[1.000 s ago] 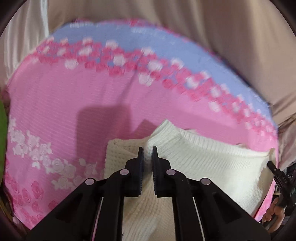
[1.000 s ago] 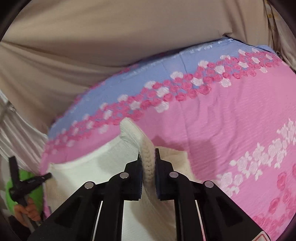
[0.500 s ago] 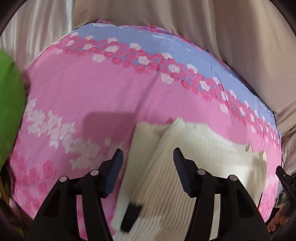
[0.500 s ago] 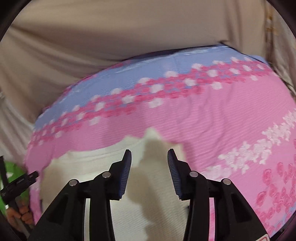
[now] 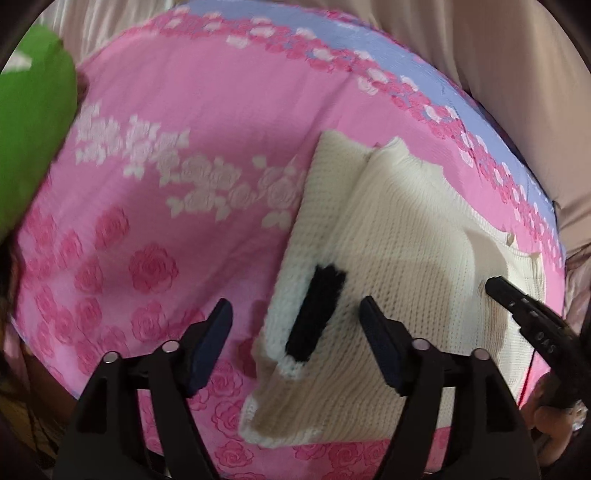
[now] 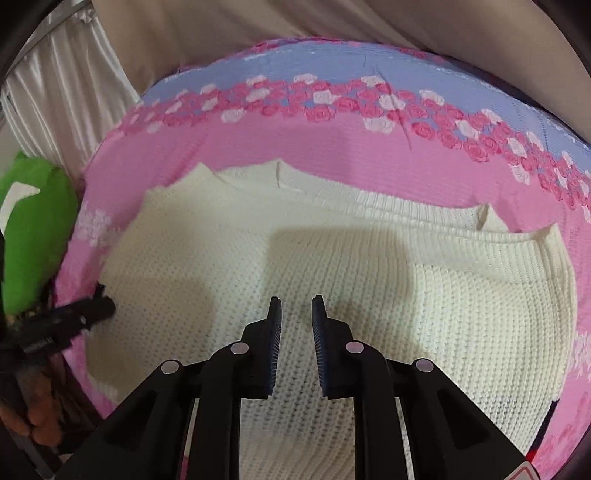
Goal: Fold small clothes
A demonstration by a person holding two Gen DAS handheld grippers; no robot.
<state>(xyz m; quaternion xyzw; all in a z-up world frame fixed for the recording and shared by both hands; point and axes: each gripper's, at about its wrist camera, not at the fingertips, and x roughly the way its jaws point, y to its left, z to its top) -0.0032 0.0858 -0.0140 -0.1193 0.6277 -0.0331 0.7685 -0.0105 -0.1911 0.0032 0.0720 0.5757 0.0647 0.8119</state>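
A cream knit sweater (image 5: 406, 266) lies folded flat on a pink floral cloth (image 5: 184, 129); a black stripe (image 5: 316, 314) marks its left fold. My left gripper (image 5: 295, 314) is open wide and empty, hovering over the sweater's left edge. In the right wrist view the sweater (image 6: 332, 258) fills the middle, with its ribbed band along the far edge. My right gripper (image 6: 295, 306) is open with a narrow gap, empty, just above the knit. Each gripper shows at the edge of the other's view: the right one (image 5: 524, 310) and the left one (image 6: 66, 321).
A green object (image 5: 29, 140) lies at the cloth's left edge, also in the right wrist view (image 6: 33, 236). Beige fabric (image 6: 295, 22) hangs behind the cloth, with white curtains (image 6: 62, 92) at the left. The cloth's blue band (image 6: 332, 62) runs along the far edge.
Both grippers were shut on the sweater's edge, then opened and let it drop flat. They have since drawn back; the right jaws have narrowed while the left jaws stay wide.
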